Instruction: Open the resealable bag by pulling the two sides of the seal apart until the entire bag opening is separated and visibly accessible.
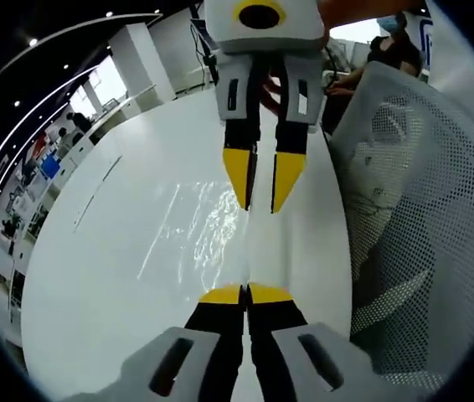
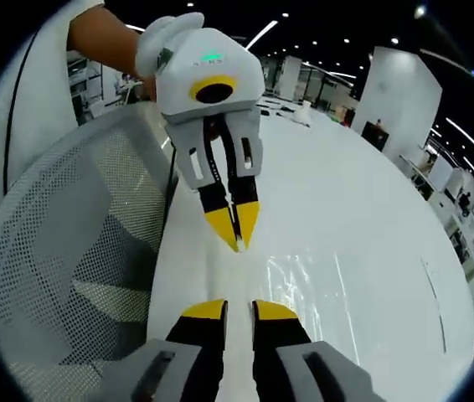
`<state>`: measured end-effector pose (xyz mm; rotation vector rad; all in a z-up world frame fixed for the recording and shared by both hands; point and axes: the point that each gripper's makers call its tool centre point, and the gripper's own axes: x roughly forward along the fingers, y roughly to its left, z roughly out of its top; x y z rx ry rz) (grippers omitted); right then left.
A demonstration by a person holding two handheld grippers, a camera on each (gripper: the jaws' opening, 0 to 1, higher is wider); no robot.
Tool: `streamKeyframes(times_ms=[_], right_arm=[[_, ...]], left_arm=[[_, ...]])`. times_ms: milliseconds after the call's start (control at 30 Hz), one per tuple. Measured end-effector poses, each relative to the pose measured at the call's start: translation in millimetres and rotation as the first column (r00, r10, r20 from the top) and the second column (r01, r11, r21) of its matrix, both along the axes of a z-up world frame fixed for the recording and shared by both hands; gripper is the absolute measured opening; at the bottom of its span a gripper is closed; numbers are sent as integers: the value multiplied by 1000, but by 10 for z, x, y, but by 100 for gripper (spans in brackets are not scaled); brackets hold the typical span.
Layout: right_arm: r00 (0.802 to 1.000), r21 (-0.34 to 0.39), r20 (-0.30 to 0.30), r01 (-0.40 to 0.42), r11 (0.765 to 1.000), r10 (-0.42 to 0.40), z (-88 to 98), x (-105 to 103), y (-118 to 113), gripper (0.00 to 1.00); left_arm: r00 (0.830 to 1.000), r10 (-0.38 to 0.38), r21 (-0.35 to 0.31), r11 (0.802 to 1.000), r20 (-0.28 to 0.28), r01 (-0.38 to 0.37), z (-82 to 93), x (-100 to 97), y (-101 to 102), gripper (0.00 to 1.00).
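Clear glinting resealable bag [image 1: 195, 230] on white table [image 1: 95, 276], yellow-tipped black grippers [image 1: 245, 294], white perforated mesh chair [image 2: 61, 251]

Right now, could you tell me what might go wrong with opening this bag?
The clear bag lies flat and barely shows against the white table, so a tool could miss it. The left tool is shut and the right tool open; neither visibly grips it, so it may slide.
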<state>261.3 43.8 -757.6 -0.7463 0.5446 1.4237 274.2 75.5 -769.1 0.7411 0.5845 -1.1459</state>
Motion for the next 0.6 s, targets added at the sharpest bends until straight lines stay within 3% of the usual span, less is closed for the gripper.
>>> streamKeyframes(times_ms=[267, 600], right_arm=[[1000, 38, 3, -23, 999, 23, 11, -7, 260, 7], [1000, 66, -13, -3, 998, 4, -37, -37, 356, 4]], left_arm=[[1000, -2, -9, 1000, -1, 2, 30, -22, -36, 0], [1000, -18, -19, 1000, 2, 18, 21, -77, -27, 0]])
